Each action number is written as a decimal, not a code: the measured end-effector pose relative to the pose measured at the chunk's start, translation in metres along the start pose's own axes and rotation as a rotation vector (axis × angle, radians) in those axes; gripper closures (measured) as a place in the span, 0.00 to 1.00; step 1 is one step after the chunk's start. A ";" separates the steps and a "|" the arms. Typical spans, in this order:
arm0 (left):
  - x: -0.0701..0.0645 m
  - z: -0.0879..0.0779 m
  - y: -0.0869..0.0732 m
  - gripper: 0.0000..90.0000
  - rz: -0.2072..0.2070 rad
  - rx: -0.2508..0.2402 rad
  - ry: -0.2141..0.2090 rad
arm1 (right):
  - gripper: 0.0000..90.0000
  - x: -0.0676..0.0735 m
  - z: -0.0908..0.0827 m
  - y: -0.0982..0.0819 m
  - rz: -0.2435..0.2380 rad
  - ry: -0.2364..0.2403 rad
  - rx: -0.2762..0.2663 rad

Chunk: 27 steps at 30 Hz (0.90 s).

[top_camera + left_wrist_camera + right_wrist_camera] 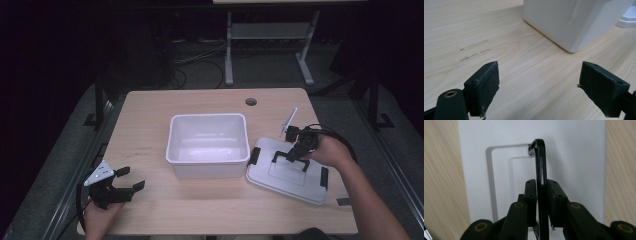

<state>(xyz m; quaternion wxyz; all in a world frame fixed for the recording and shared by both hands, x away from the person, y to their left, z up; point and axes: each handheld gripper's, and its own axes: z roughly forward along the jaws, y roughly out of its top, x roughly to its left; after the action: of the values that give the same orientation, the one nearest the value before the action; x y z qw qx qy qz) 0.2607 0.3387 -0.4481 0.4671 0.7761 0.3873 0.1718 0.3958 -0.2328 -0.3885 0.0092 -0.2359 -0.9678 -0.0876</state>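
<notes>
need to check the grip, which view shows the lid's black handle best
The right gripper view: the black handle stands raised off the white lid, pinched between the right tool's pads. The high view shows the handle small, partly behind that tool. The left gripper view looks at the tub's wall.

The right gripper (541, 195) has its two black jaws squeezed tight on a thin black handle (541, 162). The handle sticks up past the fingers (531, 195) and bends over at its top. Under the fingers lies a white lid (574, 157). Wooden table (441, 182) shows on both sides.
</notes>
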 end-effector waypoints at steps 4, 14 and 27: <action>0.000 0.000 0.000 0.17 -0.001 -0.003 -0.002 | 0.90 0.001 0.001 -0.001 -0.008 0.010 0.002; 0.000 0.001 0.000 0.17 -0.003 -0.005 -0.003 | 0.92 0.001 -0.001 -0.004 -0.024 0.019 -0.009; -0.001 0.001 0.000 0.17 -0.006 -0.006 -0.005 | 0.94 0.006 -0.020 -0.006 -0.063 0.003 -0.045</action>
<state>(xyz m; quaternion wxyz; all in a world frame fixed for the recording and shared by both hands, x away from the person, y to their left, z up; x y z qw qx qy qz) 0.2607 0.3376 -0.4480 0.4708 0.7739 0.3882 0.1697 0.3877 -0.2387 -0.3697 0.0024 -0.2054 -0.9725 -0.1100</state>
